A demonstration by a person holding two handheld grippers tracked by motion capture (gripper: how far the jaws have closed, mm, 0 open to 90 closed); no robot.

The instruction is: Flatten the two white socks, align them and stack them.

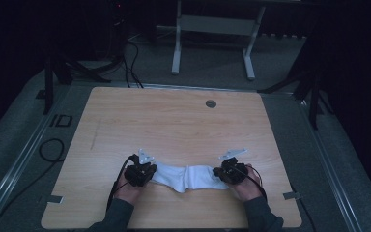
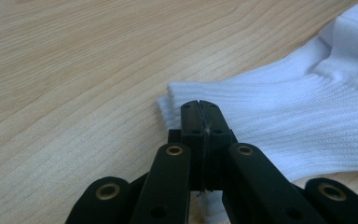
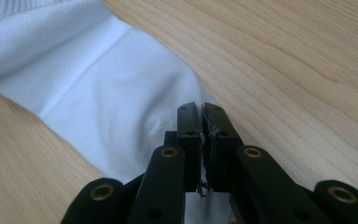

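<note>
On my left, my left gripper point(image 1: 147, 172) sits low over the light wooden table point(image 1: 174, 121), and its jaws are pressed together on the ribbed cuff end of the white cotton sock point(image 1: 188, 178). Seen along that gripper, the ribbed knit point(image 2: 279, 116) runs off to the right from my closed jaws, and a sliver of cloth sits in the seam between them. The sock lies flat on the table near its front edge, stretched between my two hands, with a slight dip at its middle. Over on the right, my right gripper point(image 1: 221, 173) pinches the smooth toe end; its jaws are drawn together with white fabric point(image 3: 116, 98) caught between them. Both forearms in grey sleeves point(image 1: 113, 217) come in from the near edge, one on each end of the sock.
</note>
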